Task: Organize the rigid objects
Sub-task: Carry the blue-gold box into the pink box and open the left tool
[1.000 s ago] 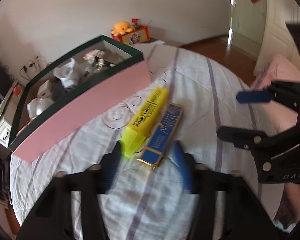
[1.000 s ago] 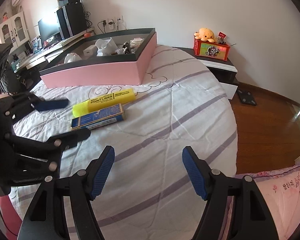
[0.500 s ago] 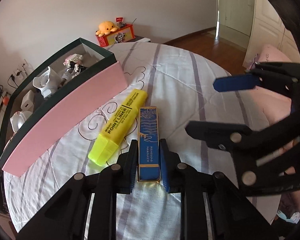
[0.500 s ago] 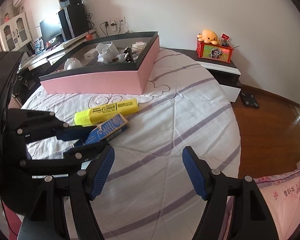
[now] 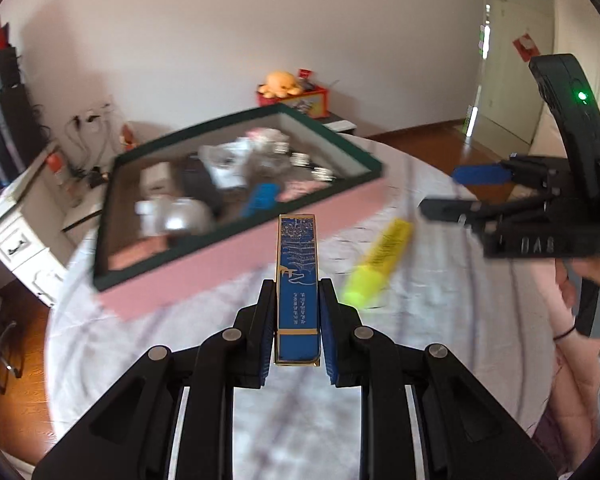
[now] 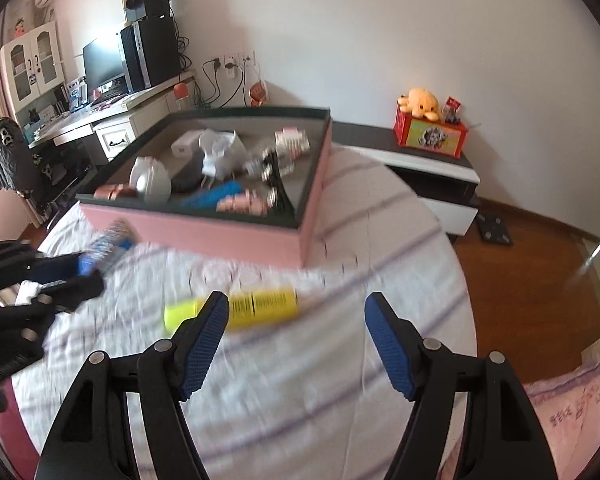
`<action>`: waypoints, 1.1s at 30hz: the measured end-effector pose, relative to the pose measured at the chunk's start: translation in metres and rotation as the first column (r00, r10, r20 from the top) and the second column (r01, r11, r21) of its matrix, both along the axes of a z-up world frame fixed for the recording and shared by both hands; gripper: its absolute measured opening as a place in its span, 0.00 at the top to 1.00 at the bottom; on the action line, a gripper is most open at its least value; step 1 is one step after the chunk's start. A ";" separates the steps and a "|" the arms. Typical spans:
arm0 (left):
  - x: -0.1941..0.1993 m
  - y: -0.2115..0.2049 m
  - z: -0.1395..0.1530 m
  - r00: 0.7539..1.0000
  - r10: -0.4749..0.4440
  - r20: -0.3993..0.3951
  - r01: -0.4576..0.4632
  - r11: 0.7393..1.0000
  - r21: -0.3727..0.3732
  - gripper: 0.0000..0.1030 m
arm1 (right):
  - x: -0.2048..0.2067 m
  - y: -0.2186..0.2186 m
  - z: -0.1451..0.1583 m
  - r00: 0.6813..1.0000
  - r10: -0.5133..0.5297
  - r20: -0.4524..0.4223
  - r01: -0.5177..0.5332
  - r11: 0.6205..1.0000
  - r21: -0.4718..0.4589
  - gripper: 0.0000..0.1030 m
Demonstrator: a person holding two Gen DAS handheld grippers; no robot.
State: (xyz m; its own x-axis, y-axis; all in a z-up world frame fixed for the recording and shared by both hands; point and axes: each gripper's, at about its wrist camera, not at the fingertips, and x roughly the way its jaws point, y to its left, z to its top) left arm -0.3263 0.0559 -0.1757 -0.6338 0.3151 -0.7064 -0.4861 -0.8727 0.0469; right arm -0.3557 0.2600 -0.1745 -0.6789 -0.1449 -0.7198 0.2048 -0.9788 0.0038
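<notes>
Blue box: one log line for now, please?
left gripper: shut on blue box | right gripper: open | yellow highlighter: on bed

The letters "DAS" stand on the black side of the right gripper, raised in the same black as the body, as seen from the left wrist camera. The blue box has gold marks and small pale writing, but it is too small to read. The yellow highlighter has black print on its side, too blurred to read. The red box has a picture on it, with no words clear enough to read.
</notes>
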 end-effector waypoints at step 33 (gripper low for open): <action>-0.067 -0.060 0.011 0.996 0.082 -0.020 -0.081 0.997 0.013 0.80 | -0.132 -0.018 -0.041 0.979 -0.048 0.198 0.028 0.994 0.103 0.91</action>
